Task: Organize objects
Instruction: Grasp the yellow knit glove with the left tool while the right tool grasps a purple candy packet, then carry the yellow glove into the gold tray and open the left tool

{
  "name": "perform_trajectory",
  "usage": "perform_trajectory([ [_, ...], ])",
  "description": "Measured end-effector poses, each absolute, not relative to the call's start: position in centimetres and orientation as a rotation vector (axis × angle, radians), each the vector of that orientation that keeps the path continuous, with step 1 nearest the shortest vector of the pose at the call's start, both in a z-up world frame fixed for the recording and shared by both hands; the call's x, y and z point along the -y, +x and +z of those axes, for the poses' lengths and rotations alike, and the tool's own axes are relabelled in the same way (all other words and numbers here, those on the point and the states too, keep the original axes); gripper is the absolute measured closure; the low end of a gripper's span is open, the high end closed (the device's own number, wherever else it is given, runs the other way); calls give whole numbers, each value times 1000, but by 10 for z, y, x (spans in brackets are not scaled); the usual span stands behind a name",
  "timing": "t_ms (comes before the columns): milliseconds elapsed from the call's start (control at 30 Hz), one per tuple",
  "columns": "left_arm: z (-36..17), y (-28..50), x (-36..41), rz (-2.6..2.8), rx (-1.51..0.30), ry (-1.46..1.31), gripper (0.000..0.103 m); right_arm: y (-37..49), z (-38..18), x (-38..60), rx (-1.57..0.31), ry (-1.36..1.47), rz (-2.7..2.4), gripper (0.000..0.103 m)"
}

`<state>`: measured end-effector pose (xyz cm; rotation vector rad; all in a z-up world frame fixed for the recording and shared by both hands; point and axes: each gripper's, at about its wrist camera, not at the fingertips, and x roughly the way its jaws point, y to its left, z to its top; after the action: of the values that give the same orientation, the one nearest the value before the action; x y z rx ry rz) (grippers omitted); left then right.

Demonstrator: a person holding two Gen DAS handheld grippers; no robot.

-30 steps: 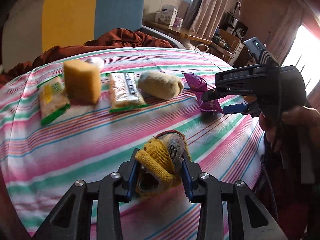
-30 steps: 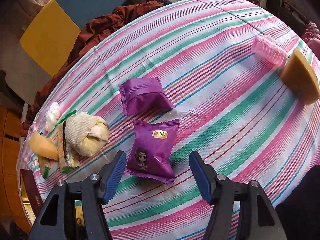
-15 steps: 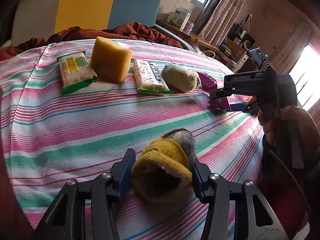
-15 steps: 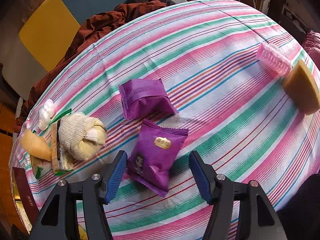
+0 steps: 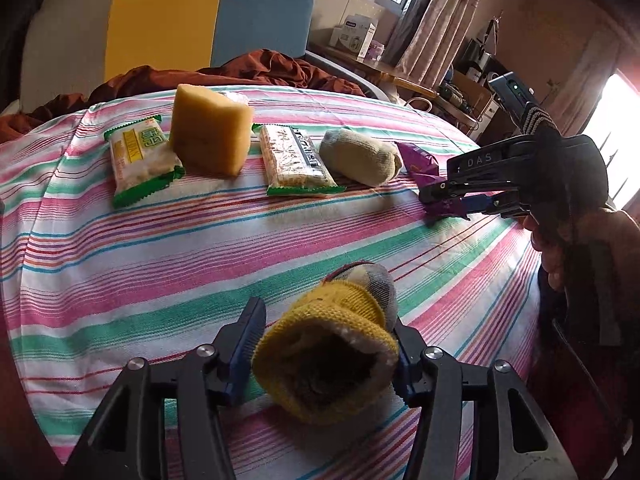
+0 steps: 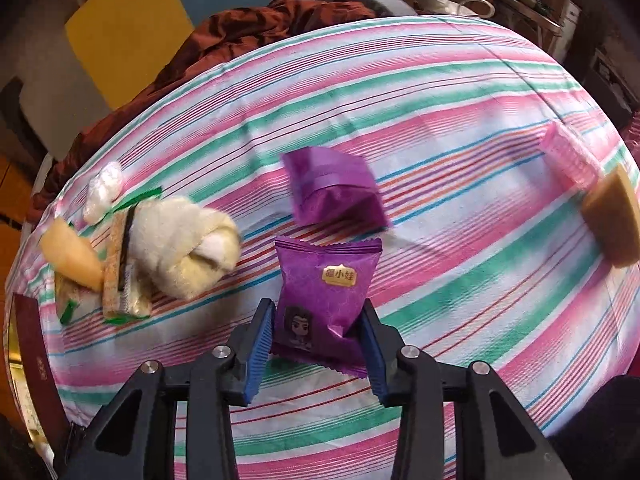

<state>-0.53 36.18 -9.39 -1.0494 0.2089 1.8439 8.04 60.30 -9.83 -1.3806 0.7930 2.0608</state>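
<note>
Your left gripper (image 5: 326,344) is clamped on a yellow rolled sock (image 5: 326,354) at the near edge of the striped tablecloth (image 5: 160,248); your right gripper (image 6: 316,336) pinches a purple snack packet (image 6: 324,300), lower end between the pads. Second purple packet (image 6: 334,192) lies just beyond it. Far row: green cracker pack (image 5: 140,158), yellow sponge (image 5: 210,134), oat bar (image 5: 296,160), beige sock roll (image 5: 360,156)

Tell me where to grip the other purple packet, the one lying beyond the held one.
Take the purple packet across its puffed middle, coming down from above. It lies flat on the striped cloth, nothing touching it; the flat crimped ends would likely slip.
</note>
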Motion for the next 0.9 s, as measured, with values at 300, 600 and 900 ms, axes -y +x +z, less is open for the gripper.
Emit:
perform_trajectory([
  [300,-90,-5,-355,1859,-186,-1079,63,71,-96,-592,-743,-1466,2129,61],
  [600,-81,5,-337,1895,-210,-1085,72,61,-96,-572,-728,-1507,2166,61],
  [900,-55,11,-286,1940,-164,-1068,72,61,-95,-574,-700,-1515,2164,61],
])
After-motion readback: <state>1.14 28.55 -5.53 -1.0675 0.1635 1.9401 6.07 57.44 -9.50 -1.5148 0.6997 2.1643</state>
